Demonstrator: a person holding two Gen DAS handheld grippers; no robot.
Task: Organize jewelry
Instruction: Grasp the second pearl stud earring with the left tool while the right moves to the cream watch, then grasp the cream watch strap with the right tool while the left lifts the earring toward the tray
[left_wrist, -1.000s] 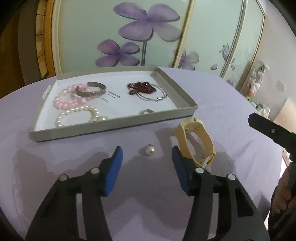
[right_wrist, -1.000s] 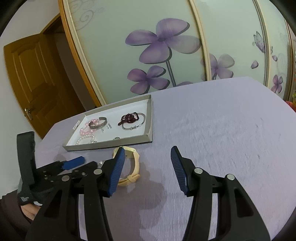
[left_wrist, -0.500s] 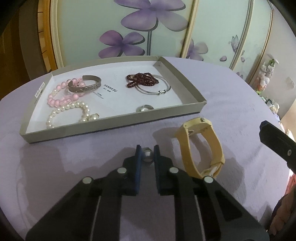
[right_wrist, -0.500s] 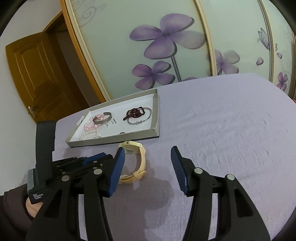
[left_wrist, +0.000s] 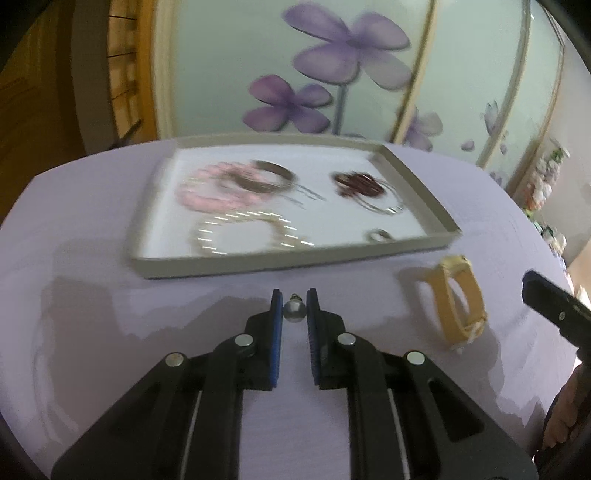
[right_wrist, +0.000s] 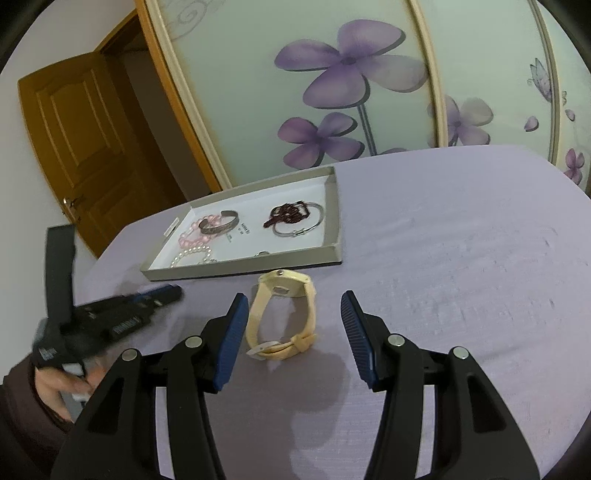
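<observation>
My left gripper is shut on a small silver-grey pearl stud, held just in front of the grey tray. The tray holds a pink bead bracelet, a pearl bracelet, a silver cuff, a dark red bead piece, a silver bangle and a ring. A cream wristwatch stands on its buckled strap on the purple cloth. My right gripper is opening its jaws, and the watch lies between the fingers without touching the pads.
The table wears a purple cloth and curves away at its right edge. A wooden door and flowered glass panels stand behind. A hand in a dark sleeve holds the left gripper beside my right one.
The left gripper went from open to shut on the pearl stud, then carried it leftward along the tray's front. The right gripper crept forward, so the watch now sits between its fingers.
</observation>
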